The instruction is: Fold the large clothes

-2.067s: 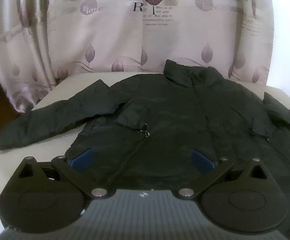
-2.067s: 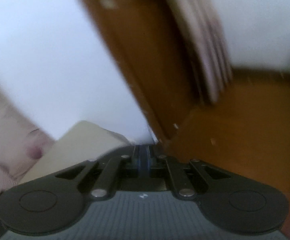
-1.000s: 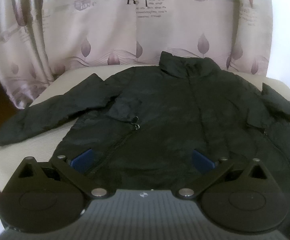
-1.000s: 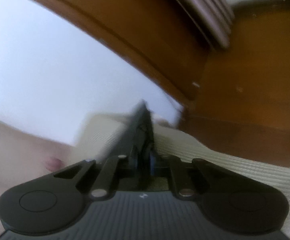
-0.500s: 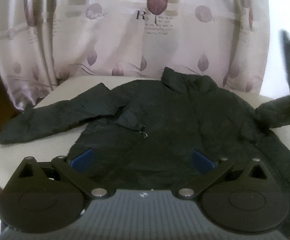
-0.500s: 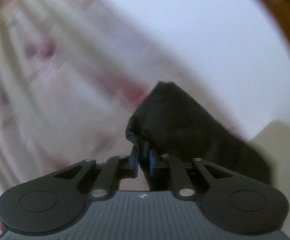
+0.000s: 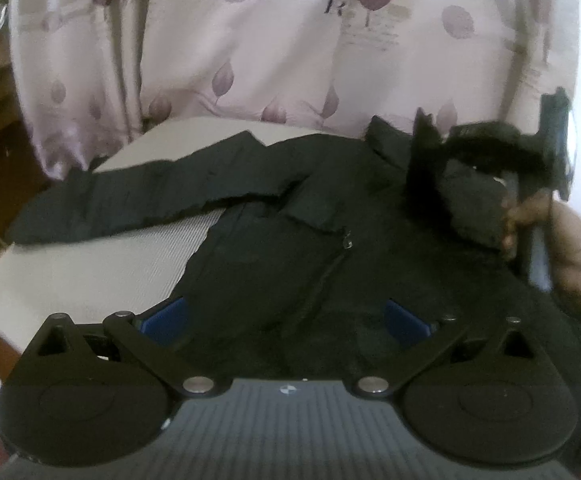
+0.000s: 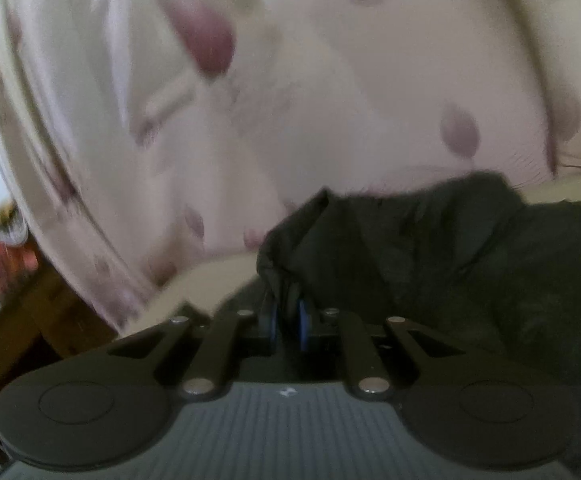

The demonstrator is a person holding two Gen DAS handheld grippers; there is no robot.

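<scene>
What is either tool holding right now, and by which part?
The right tool is shut on the black jacket's sleeve end, lifted over its body. The left tool stands open, holding nothing.

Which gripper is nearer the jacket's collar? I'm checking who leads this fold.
Right. The right gripper, shut on the sleeve, is carried over the jacket close beside the collar. The left gripper hangs open at the hem, far from it.

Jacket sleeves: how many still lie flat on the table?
1. The black jacket's outstretched sleeve lies flat on the beige table, picture left. The other sleeve is lifted, pinched in the shut right gripper.
</scene>
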